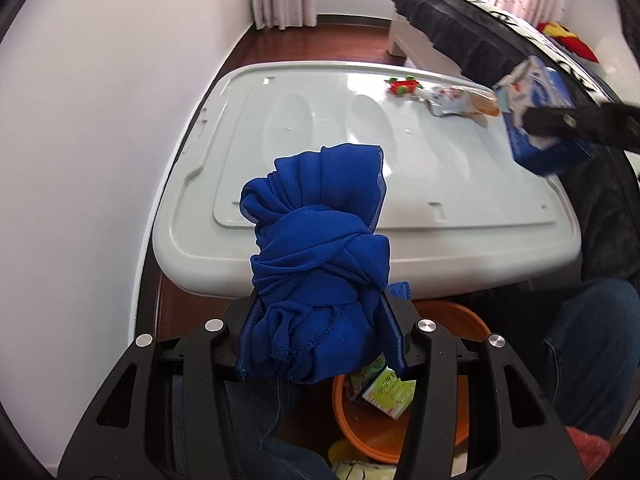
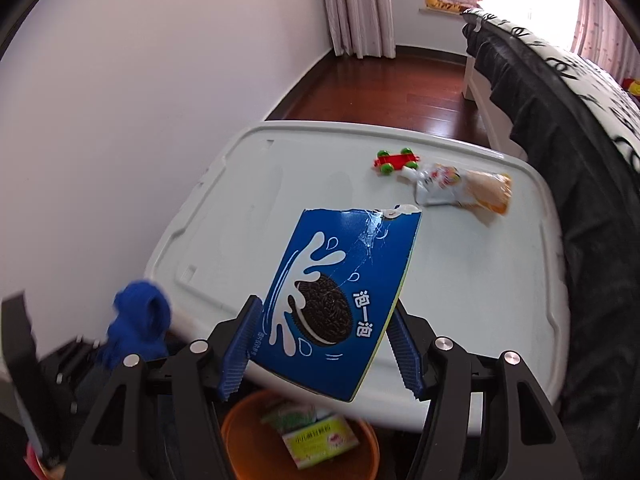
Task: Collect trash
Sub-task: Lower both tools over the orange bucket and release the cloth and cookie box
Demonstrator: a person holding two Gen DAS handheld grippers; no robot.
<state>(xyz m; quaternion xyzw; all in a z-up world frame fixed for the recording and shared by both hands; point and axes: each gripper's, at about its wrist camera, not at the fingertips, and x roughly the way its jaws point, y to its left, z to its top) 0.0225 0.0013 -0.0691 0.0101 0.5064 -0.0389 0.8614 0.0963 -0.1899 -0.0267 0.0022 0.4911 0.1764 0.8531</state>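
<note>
My left gripper (image 1: 320,312) is shut on a knotted blue cloth (image 1: 320,256), held above the near edge of the white bin lid (image 1: 440,184). My right gripper (image 2: 326,320) is shut on a torn blue Oreo box (image 2: 340,300), held above the orange bucket (image 2: 240,440). The box also shows at the right of the left wrist view (image 1: 536,120). The bucket (image 1: 452,320) holds a green carton (image 1: 390,394). A crumpled snack wrapper (image 2: 460,188) lies on the far right of the lid. The blue cloth shows blurred at lower left (image 2: 136,320).
A small red and green toy car (image 2: 396,160) lies beside the wrapper. A bed with dark bedding (image 2: 580,160) runs along the right. A white wall is on the left. A person's jeans-clad leg (image 1: 592,344) is beside the bucket.
</note>
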